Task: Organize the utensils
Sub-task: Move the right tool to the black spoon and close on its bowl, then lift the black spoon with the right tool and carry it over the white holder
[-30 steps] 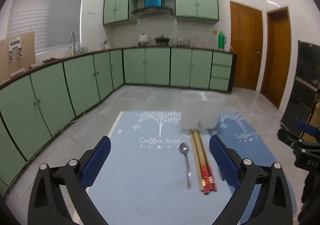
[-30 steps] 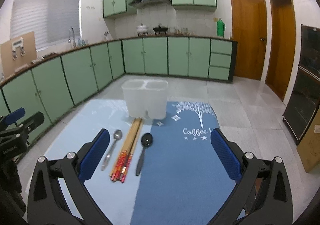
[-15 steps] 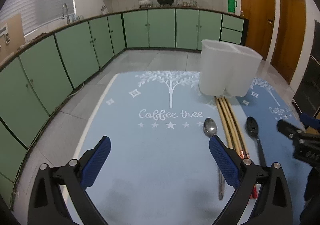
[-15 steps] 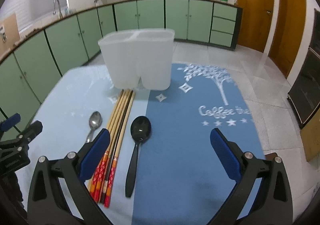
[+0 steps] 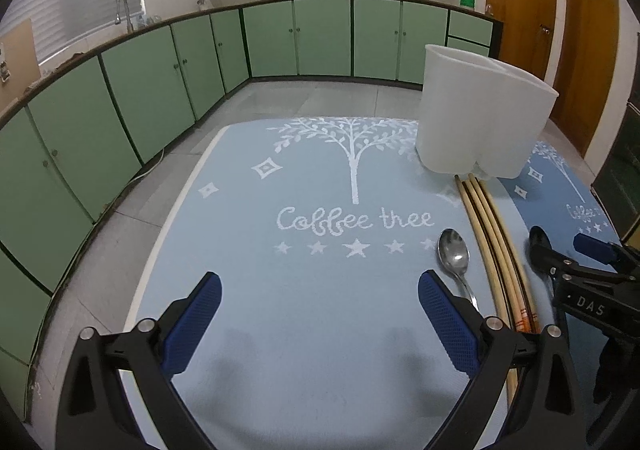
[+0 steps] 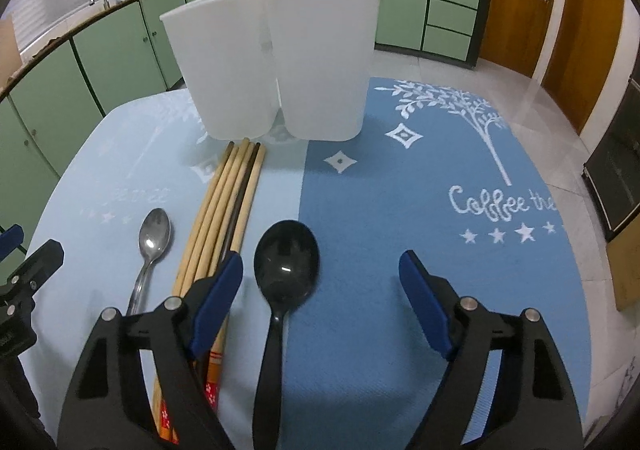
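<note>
Right tongs: jaws apart and just been narrowing, astride the glossy black spoon, pads clear of it.
Left tongs: wide open over woven mat, gripping nothing.
Holder: frosted plastic, two-compartment, top centre.
Chopsticks: round wood, lower left.
Steel spoon: left of chopsticks.

On the mat-covered desk, left to right: steel spoon, wooden chopsticks bundle, black plastic spoon; white two-compartment plastic holder stands beyond them.
</note>
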### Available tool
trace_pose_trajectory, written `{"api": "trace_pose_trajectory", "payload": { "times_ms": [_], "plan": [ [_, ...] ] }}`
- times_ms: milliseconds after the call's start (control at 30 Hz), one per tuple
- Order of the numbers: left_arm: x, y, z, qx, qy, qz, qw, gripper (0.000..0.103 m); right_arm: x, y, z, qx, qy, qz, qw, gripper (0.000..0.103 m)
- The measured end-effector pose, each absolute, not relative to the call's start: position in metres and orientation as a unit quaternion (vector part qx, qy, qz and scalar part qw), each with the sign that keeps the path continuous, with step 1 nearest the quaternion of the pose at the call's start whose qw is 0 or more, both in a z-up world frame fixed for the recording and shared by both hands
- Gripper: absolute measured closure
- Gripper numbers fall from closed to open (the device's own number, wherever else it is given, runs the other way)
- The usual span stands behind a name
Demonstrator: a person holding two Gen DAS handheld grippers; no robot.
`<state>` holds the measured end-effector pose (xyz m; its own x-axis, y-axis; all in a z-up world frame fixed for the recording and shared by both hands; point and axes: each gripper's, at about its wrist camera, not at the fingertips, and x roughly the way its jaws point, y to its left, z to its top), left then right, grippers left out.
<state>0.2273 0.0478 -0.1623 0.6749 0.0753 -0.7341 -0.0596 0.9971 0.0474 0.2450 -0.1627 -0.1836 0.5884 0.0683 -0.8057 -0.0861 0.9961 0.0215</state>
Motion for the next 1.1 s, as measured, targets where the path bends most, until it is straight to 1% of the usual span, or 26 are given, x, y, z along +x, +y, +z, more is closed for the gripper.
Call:
{"api": "trace_pose_trajectory", "payload": {
  "times_ms": [100,200,267,333,567,800,1100],
  "plan": [
    [0.230,0.047,-0.165,0.010,0.403,0.035,0.914,0.007,0.249,-0.161,-0.187,-0.010,0.457,0.043,0.888,0.033],
    [0.234,0.045,-0.167,0.010,0.406,0.032,0.913,0.007,0.256,-0.160,-0.193,-0.002,0.463,0.044,0.886,0.042],
    [0.236,0.044,-0.168,0.012,0.407,0.031,0.913,0.007,0.256,-0.158,-0.193,-0.003,0.459,0.050,0.887,0.052],
    [0.238,0.042,-0.169,0.009,0.409,0.027,0.912,0.007,0.259,-0.157,-0.194,-0.002,0.458,0.062,0.887,0.069],
    [0.248,0.016,-0.170,0.004,0.411,-0.003,0.912,0.007,0.260,-0.172,-0.191,-0.010,0.461,0.062,0.885,0.069],
    [0.270,-0.011,-0.182,0.011,0.426,-0.005,0.905,0.007,0.266,-0.196,-0.193,-0.012,0.461,0.056,0.886,0.069],
    [0.295,-0.018,-0.203,0.017,0.459,0.011,0.888,0.007,0.270,-0.205,-0.196,-0.004,0.457,0.064,0.887,0.069]
  ]
}}
